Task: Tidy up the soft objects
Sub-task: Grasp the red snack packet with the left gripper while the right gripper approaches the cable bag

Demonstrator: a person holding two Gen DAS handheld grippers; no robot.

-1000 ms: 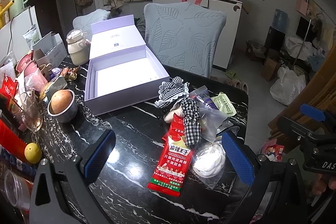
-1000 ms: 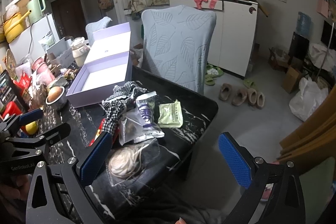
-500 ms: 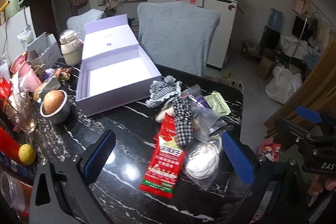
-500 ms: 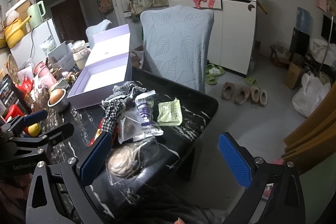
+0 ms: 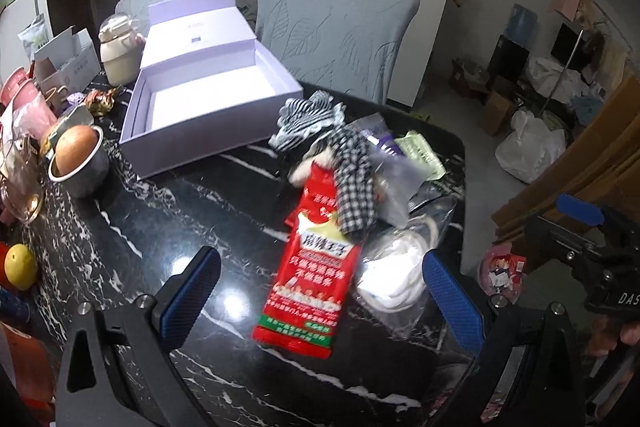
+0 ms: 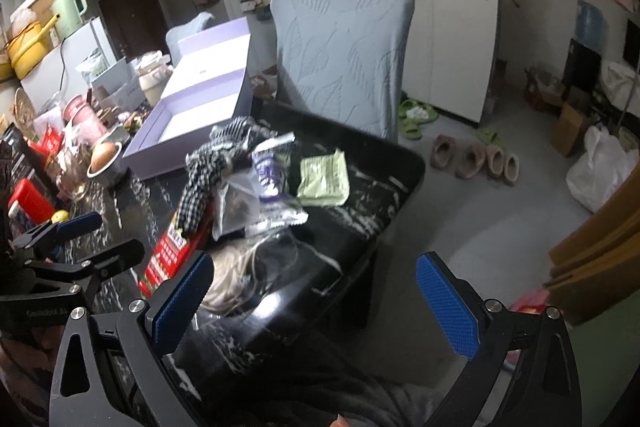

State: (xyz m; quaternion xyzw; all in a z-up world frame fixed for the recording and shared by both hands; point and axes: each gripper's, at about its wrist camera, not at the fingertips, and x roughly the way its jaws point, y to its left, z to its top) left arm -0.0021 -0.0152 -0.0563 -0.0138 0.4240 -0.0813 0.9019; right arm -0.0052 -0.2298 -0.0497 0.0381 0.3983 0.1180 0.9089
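Your left gripper (image 5: 320, 291) is spread wide and holds nothing; the red snack packet (image 5: 316, 267) lies between its fingers, just ahead on the table (image 5: 160, 211). The checked cloth (image 5: 354, 179) drapes over the packet's far end, with the striped cloth (image 5: 308, 121) beyond it. A clear bag holding something white (image 5: 396, 275) sits just inside your right-hand finger. Further ahead and left, the lilac box (image 5: 200, 99) stands open, nothing inside. Your right gripper (image 6: 316, 301) is also spread wide, hovering past the table's near corner.
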